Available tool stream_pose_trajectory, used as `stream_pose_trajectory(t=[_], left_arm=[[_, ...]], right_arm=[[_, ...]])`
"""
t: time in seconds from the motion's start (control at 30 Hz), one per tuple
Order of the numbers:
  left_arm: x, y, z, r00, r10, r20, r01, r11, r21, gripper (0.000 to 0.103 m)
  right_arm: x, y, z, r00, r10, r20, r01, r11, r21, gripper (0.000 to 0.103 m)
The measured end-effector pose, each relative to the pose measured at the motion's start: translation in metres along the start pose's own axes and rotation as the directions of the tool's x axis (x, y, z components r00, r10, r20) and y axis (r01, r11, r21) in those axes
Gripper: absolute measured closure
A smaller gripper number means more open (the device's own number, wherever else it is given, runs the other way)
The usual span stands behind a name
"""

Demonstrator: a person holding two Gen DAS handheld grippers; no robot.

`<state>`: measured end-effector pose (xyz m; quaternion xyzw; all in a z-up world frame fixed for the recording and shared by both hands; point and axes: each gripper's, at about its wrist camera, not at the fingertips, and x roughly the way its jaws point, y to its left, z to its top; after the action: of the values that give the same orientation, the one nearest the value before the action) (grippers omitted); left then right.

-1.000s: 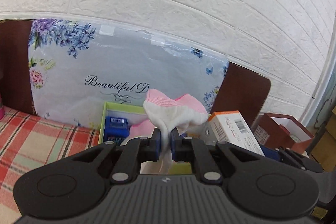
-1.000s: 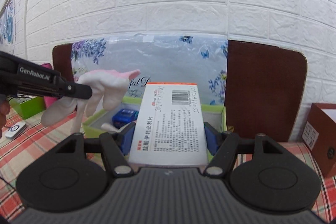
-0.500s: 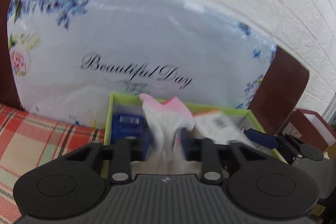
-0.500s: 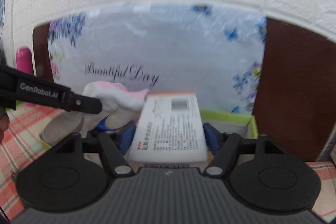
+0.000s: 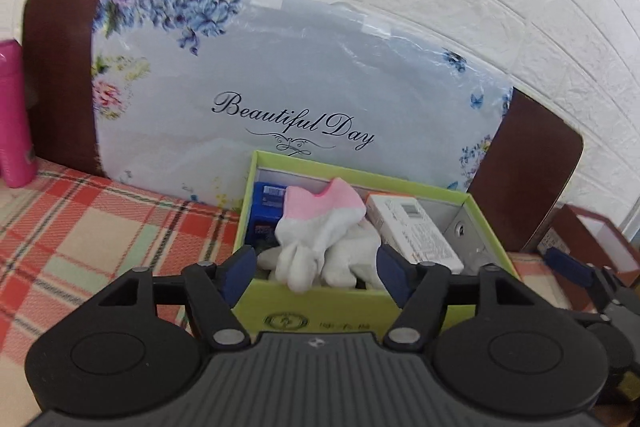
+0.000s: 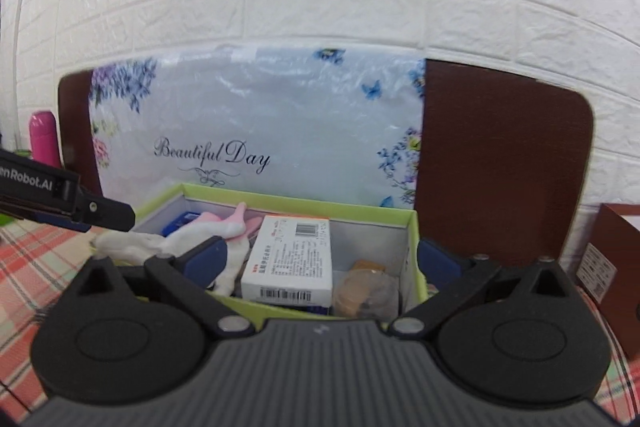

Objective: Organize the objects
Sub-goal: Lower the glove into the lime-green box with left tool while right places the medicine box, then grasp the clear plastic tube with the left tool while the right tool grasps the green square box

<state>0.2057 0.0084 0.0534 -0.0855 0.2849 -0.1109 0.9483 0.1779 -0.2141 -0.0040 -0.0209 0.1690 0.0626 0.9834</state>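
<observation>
A lime-green box (image 5: 308, 311) (image 6: 414, 227) stands open on the plaid tablecloth. In it lie a pink and white sock (image 5: 320, 223) (image 6: 224, 227), a white medicine box (image 5: 416, 235) (image 6: 292, 259) and a blue packet (image 5: 266, 205). My left gripper (image 5: 316, 271) hangs at the box's near rim, its jaws opening, and the sock lies loose between them, free of the pads. My right gripper (image 6: 320, 259) is over the box too, its jaws opening wide, and the medicine box rests between them untouched. The left gripper's finger (image 6: 100, 213) shows at the left of the right wrist view.
A floral "Beautiful Day" board (image 5: 280, 79) leans on the white brick wall behind the box, in front of a dark brown panel (image 6: 500, 163). A pink bottle (image 5: 12, 115) stands far left. A brown box (image 6: 616, 267) sits at the right. A clear wrapped item (image 6: 364, 287) lies in the green box.
Both grippers came down to the green box and opened. The left one let go of the sock and the right one let go of the medicine box; both now lie in the box.
</observation>
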Motion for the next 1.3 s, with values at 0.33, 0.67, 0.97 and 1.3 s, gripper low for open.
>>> stream_pose_trajectory(t=[0.33,0.67,0.97,1.3], left_arm=[[-0.042,-0.018,-0.057,0.995,0.048,-0.089,-0.045,0.998,0.036,0.029],[-0.058,-0.015,-0.093,0.985,0.072,-0.154,-0.07,0.997,0.017,0.029],[-0.059,-0.007,-0.126,0.976,0.066,-0.209,-0.066,0.998,0.006,0.029],[-0.028,-0.026,-0.147,0.975,0.061,-0.216,-0.058,0.998,0.018,0.029]], right_arm=[[-0.076,-0.014,-0.042,0.994,-0.018,-0.111,0.028,0.996,0.084,0.0],[-0.109,-0.017,-0.085,0.98,0.004,-0.199,0.028,0.987,0.157,0.0],[-0.124,-0.013,-0.113,0.966,0.004,-0.26,0.043,0.984,0.175,0.0],[-0.136,-0.016,-0.134,0.953,-0.001,-0.303,0.06,0.981,0.185,0.0]])
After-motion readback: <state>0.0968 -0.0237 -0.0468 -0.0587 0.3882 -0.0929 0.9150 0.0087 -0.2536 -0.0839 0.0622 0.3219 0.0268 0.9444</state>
